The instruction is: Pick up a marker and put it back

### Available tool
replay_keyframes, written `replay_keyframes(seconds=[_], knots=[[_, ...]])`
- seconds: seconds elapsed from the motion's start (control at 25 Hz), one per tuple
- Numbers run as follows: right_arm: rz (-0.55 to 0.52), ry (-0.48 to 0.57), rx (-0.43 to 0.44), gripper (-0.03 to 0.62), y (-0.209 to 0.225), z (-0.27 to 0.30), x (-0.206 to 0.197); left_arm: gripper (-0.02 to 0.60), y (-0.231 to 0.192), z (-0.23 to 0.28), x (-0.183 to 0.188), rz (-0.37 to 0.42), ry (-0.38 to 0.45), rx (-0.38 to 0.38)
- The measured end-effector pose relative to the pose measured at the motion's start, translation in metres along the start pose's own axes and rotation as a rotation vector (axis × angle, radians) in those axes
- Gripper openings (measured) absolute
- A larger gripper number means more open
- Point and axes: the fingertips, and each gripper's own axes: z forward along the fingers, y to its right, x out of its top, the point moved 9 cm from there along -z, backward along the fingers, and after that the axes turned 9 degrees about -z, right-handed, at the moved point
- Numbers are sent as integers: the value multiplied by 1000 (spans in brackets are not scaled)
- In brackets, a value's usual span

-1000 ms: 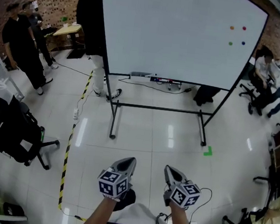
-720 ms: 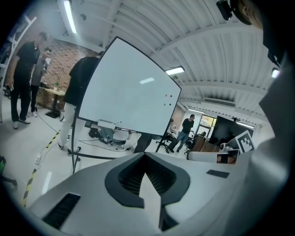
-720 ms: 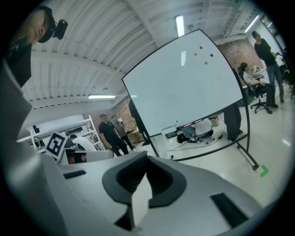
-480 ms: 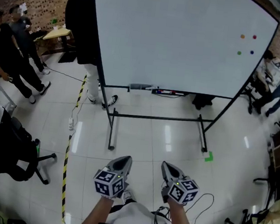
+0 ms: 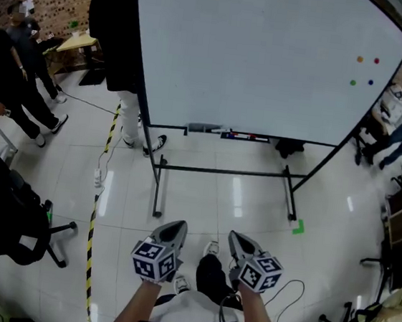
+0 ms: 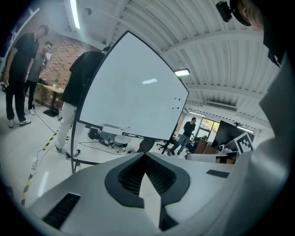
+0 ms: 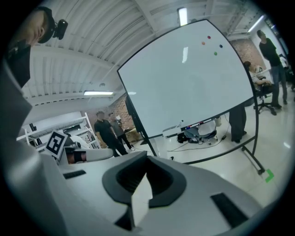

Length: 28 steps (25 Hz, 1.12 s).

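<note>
Several markers lie on the tray under the big whiteboard, next to a grey eraser. My left gripper and right gripper hang side by side low in the head view, well short of the board, both shut with nothing in them. In the left gripper view the shut jaws point toward the whiteboard. From the right gripper the markers show as a thin line on the tray, far ahead.
The whiteboard's black wheeled stand spans the floor ahead. Yellow-black tape runs down the left; an office chair stands beyond it. People stand at the left and sit at the right. Coloured magnets dot the board.
The whiteboard has come nearer and larger in the head view. A dark leg and shoe now show between the grippers. Both grippers stay shut and level.
</note>
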Motion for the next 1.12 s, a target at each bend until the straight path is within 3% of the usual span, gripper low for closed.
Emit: replay_keyframes(seconds=[0.68, 0.96, 1.12], knots=[[-5, 14, 32, 17, 90, 148, 70, -12, -48, 121, 87, 53, 18, 29], [8, -17, -45, 25, 146, 209, 99, -12, -63, 175, 118, 40, -2, 42], [52, -40, -55, 129, 185, 251, 110, -12, -74, 205, 129, 45, -25, 66]])
